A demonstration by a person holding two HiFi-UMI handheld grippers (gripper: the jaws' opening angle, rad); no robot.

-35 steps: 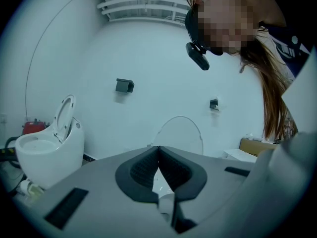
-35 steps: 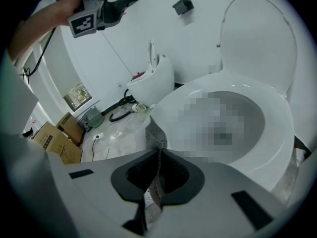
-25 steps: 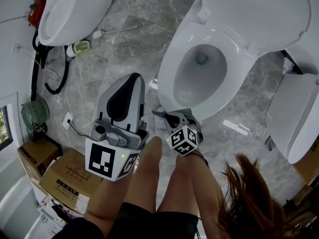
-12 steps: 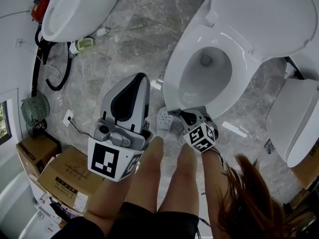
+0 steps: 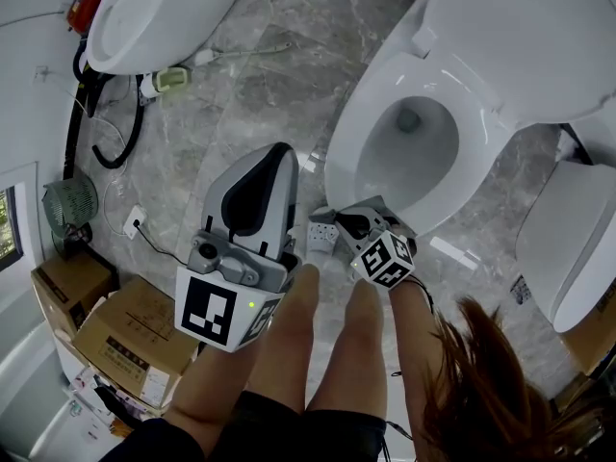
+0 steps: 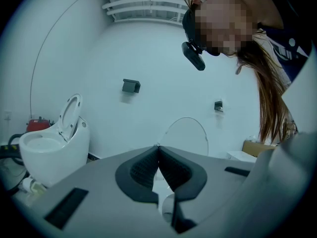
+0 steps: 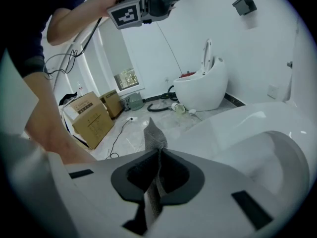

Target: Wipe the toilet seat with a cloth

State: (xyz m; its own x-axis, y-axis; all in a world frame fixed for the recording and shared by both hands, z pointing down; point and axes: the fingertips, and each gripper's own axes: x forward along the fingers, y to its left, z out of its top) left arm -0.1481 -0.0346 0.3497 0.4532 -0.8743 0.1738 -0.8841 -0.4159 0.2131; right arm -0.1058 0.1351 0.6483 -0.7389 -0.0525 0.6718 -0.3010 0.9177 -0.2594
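A white toilet stands at the upper right of the head view with its lid [image 5: 520, 27] raised and its seat [image 5: 358, 133] down around the bowl. My right gripper [image 5: 339, 221] is low at the seat's front edge, shut on a grey cloth [image 7: 154, 133]. In the right gripper view the cloth's corner sticks up past the jaws, with the seat [image 7: 247, 128] just to the right. My left gripper [image 5: 279, 152] is held up over the floor left of the toilet. Its jaws are shut [image 6: 158, 148] with nothing between them.
A second white toilet [image 5: 154, 12] stands at the upper left, with a black hose [image 5: 114, 152] and cables beside it. Cardboard boxes [image 5: 125, 340] and a small fan [image 5: 69, 203] lie at the left. Another white fixture [image 5: 568, 248] is at the right. My legs and a white shoe [image 5: 320, 235] are below.
The head view has drifted, so the toilet sits further right in the picture. The right gripper has edged right along the seat's front. The left gripper stays raised and shut.
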